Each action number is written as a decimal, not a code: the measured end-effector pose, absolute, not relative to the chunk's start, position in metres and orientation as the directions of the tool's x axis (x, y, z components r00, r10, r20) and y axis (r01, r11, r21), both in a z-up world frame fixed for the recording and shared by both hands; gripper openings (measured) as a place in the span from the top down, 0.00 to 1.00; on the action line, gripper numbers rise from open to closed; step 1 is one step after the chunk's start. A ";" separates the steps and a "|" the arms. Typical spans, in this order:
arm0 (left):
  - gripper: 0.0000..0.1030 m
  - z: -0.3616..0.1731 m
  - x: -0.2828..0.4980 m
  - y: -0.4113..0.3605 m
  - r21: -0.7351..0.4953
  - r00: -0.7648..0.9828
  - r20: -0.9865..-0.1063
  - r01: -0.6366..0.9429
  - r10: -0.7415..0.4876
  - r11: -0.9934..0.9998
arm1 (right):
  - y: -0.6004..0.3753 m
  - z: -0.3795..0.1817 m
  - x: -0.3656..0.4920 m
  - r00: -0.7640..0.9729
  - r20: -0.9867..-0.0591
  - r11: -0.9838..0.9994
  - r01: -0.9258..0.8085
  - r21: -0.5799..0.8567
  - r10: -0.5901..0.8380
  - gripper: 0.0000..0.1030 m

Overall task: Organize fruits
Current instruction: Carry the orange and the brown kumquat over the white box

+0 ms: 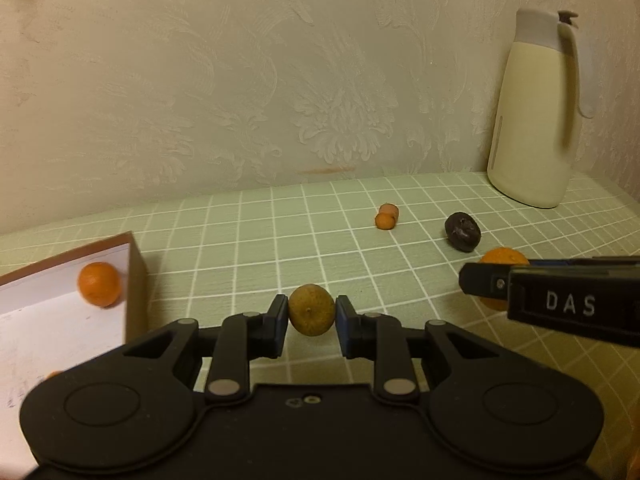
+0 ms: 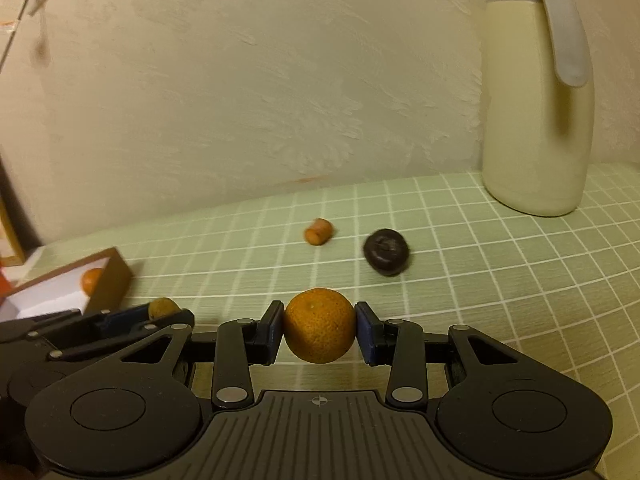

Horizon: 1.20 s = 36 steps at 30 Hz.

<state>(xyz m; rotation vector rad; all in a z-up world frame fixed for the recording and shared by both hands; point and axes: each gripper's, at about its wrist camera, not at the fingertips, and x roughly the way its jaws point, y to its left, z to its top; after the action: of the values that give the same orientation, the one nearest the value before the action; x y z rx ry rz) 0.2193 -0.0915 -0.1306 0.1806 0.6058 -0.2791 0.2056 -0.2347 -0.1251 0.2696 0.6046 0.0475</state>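
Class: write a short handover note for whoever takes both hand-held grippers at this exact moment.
Left hand-held gripper: shut on a small yellow-green fruit.
Right hand-held gripper: shut on an orange.
Done: one orange already lies in the open box, far left.
Left: box both held fruits, then the small orange piece and the dark round fruit on the checked cloth near the cream jug.

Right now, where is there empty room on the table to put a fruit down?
The checked cloth is bare between the box and the small orange piece. Inside the box, white floor shows beside one orange. It is crowded on the right: the dark fruit, the jug and both full grippers.
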 end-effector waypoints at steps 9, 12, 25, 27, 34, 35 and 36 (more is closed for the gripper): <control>0.85 -0.104 0.182 -0.062 0.079 0.813 -0.551 0.278 -0.190 0.957 | -0.206 -0.101 0.180 0.833 -0.513 0.961 -0.072 0.266 0.204 0.63; 0.85 -0.098 0.168 -0.050 0.082 0.820 -0.544 0.261 -0.176 0.962 | -0.194 -0.094 0.172 0.834 -0.497 0.955 -0.110 0.275 0.239 0.63; 0.85 -0.078 0.125 0.015 0.085 0.850 -0.522 0.126 -0.064 0.988 | -0.126 -0.081 0.140 0.802 -0.462 0.921 -0.279 0.274 0.380 0.63; 0.85 -0.076 0.120 0.025 0.084 0.854 -0.518 0.104 -0.045 0.991 | -0.115 -0.079 0.137 0.792 -0.455 0.911 -0.309 0.274 0.406 0.63; 0.85 -0.068 0.107 0.056 0.075 0.865 -0.502 0.031 0.012 0.997 | -0.080 -0.072 0.128 0.773 -0.430 0.883 -0.388 0.262 0.467 0.63; 0.85 -0.066 0.104 0.061 0.074 0.866 -0.499 0.022 0.018 0.997 | -0.077 -0.071 0.128 0.771 -0.427 0.881 -0.395 0.262 0.473 0.63; 0.85 -0.066 0.103 0.065 0.073 0.867 -0.497 0.014 0.025 0.997 | -0.073 -0.071 0.128 0.767 -0.425 0.877 -0.403 0.262 0.480 0.63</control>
<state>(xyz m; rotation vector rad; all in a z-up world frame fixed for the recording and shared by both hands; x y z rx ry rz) 0.1035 0.0650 -0.0656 0.0754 0.5213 0.0058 0.1283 -0.0729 -0.0712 0.1588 0.5036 0.4817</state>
